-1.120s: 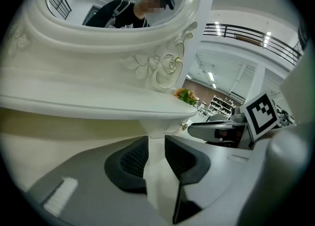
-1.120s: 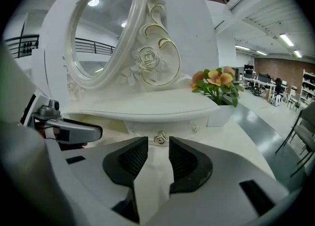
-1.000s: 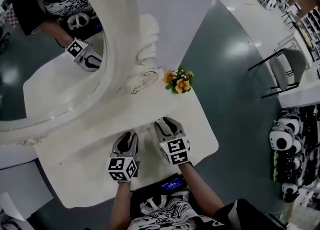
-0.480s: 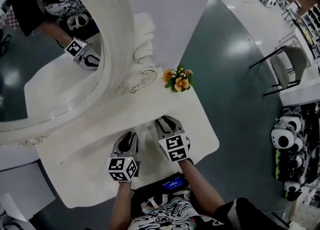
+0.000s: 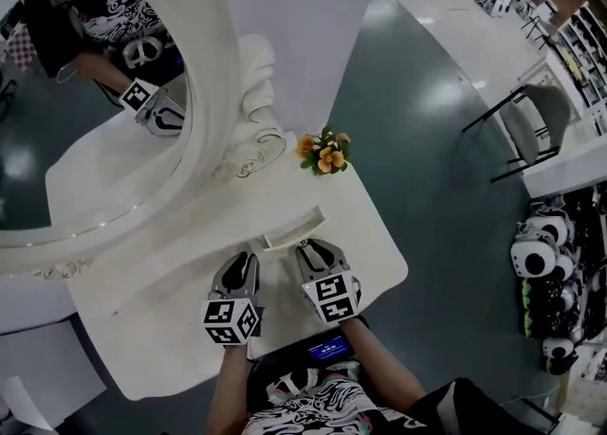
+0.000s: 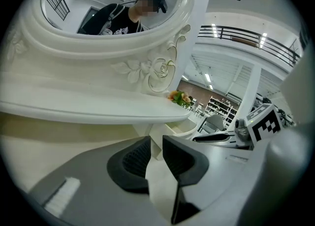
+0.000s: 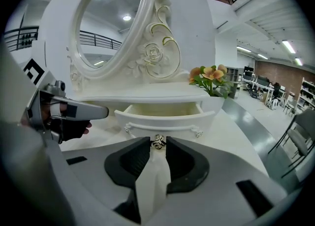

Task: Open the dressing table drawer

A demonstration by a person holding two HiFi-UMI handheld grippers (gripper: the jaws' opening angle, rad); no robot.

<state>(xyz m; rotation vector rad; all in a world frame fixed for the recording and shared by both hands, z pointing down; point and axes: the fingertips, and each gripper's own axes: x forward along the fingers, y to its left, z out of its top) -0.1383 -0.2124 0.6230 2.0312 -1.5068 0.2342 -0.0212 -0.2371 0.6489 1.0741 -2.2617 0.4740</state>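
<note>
The white dressing table (image 5: 171,291) has its drawer (image 5: 292,230) pulled partly out under the tabletop edge. In the right gripper view the drawer (image 7: 165,114) shows its hollow inside, and its small metal knob (image 7: 158,142) sits between the pads. My right gripper (image 7: 158,144) is shut on that knob, and the head view shows the right gripper (image 5: 314,249) at the drawer front. My left gripper (image 5: 243,262) rests to the left of the drawer, its jaws a narrow gap apart. Nothing is between the jaws of the left gripper (image 6: 156,144), which faces the table's front.
An oval mirror (image 5: 76,139) in a carved white frame stands at the back of the tabletop. A small bunch of orange flowers (image 5: 321,153) sits at the back right corner. A chair (image 5: 531,125) and a white desk stand across the grey floor at the right.
The drawer has slid out from under the tabletop toward the person, with my right gripper drawn back along with it. My left gripper has stayed where it was.
</note>
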